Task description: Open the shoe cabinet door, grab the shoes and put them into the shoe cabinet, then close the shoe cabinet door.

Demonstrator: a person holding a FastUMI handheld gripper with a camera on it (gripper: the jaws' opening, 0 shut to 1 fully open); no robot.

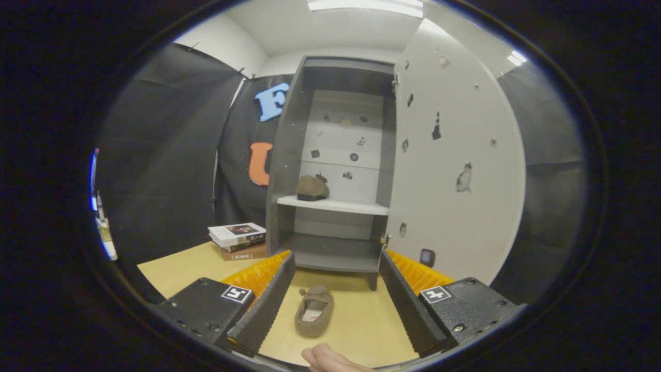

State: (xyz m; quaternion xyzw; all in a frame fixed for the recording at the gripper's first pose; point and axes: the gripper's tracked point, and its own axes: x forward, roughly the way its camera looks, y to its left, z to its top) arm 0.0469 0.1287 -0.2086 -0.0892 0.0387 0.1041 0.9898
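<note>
The grey shoe cabinet [283,170] stands ahead of me with its white door [454,155] swung wide open to the right. One brown slipper [312,188] rests on the white middle shelf [356,206] inside. A second brown slipper [314,311] lies on the wooden table, between my fingers and short of the cabinet's foot. My gripper [335,266] is open, its fingers spread wide on either side of that slipper without touching it.
A stack of books [238,241] lies on the table [175,268] left of the cabinet. Black cloth walls close in the booth on both sides. A person's fingertip [325,359] shows just below the slipper, near me.
</note>
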